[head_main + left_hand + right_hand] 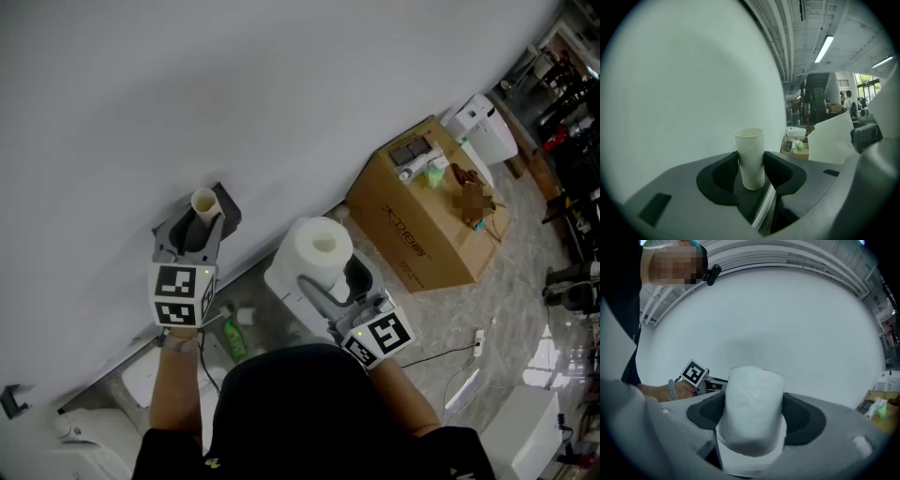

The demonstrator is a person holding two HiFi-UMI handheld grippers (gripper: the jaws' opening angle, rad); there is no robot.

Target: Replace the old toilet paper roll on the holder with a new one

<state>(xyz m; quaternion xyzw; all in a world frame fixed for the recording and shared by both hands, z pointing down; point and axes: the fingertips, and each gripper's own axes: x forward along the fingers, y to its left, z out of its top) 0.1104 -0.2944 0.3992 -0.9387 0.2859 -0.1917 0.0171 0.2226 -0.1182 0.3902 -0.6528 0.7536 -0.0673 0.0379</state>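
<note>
An empty cardboard tube [204, 201] stands upright between the jaws of my left gripper [202, 217], close to the white wall. In the left gripper view both black pads press the tube [750, 157] from either side, so the left gripper [751, 166] is shut on it. My right gripper [336, 279] is shut on a full white toilet paper roll [319, 248], held upright to the right of the tube. In the right gripper view the roll [752, 404] fills the gap of that gripper [752, 416]. No holder is in view that I can make out.
A brown cardboard box [427, 225] with small items on top stands on the floor at the right, a white appliance [483, 129] beyond it. A green bottle [234, 339] lies below my left hand. A small grey bracket [11, 399] is on the wall at far left.
</note>
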